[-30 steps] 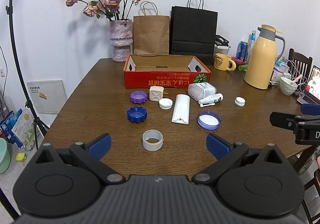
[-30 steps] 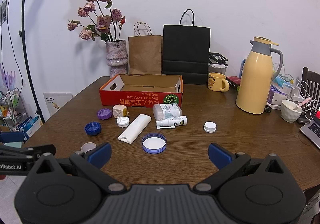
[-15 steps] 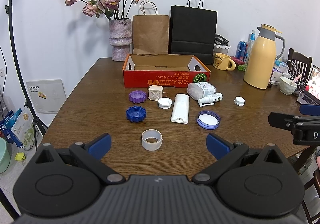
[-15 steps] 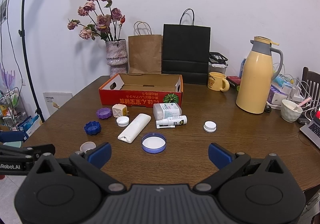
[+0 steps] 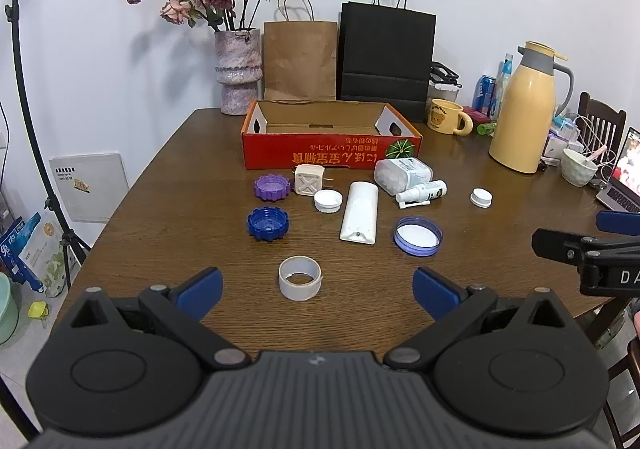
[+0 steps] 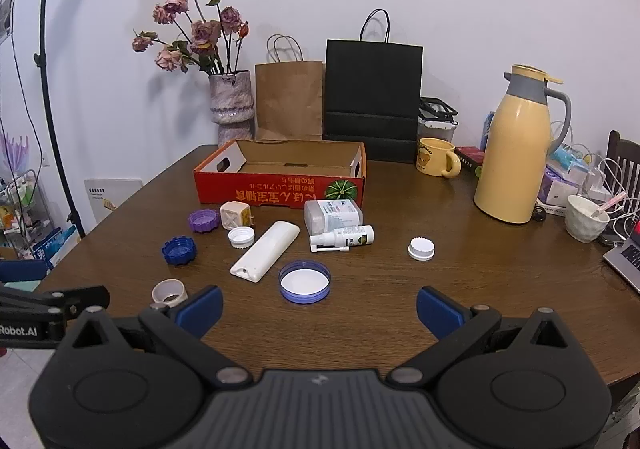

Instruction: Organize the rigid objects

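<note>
left gripper [image 5: 316,285] jaws spread, empty | right gripper [image 6: 319,304] jaws spread, empty | both barely shifted in the last second | tape ring [image 5: 300,277], caps loose on worktop [image 5: 168,209] | red box [image 5: 331,147] empty, sorting not begun

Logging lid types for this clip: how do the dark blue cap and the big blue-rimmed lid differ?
The dark blue cap is smaller, scalloped-edged and blue inside; the blue-rimmed lid is wider, smooth-rimmed, with a white lining. The cap lies left of the white remote, the lid right. Both rest open side up.
</note>
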Demonstrator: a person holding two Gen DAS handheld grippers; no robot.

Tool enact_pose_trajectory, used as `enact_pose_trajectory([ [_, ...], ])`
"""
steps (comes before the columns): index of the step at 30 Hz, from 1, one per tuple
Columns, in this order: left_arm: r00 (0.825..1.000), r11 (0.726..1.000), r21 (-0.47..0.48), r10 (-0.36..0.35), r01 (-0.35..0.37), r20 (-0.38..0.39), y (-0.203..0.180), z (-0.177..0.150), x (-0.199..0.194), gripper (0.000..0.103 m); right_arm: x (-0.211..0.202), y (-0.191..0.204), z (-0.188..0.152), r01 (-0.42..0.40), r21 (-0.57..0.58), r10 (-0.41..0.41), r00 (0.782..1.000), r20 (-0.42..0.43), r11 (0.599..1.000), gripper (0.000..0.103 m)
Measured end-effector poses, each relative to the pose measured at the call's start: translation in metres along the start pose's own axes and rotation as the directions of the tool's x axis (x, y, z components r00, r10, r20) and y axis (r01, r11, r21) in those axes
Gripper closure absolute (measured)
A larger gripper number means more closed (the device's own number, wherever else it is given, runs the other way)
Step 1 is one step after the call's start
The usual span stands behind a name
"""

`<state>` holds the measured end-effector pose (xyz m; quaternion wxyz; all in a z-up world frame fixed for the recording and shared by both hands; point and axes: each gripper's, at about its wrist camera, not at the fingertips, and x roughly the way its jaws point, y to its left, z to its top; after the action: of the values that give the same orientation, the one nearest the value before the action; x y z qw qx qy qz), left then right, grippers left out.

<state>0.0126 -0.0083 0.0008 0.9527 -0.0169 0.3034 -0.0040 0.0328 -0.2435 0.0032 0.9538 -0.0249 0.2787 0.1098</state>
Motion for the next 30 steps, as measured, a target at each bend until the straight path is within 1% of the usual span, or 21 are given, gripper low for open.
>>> enact_pose_trajectory([
  [15,0.999,1.0,0.0,-0.011,0.011,-0.051,-0.003,-0.001,0.037,0.0,0.033,-0.005,-0.004,-0.016,-0.004,0.016,1.0,-0.02,1.0,0.0],
  [30,0.992,1.0,-0.006,0.01,-0.011,-0.128,0.001,-0.001,0.086,0.0,0.083,-0.004,-0.004,-0.054,-0.027,0.052,0.996,-0.072,0.998,0.0],
])
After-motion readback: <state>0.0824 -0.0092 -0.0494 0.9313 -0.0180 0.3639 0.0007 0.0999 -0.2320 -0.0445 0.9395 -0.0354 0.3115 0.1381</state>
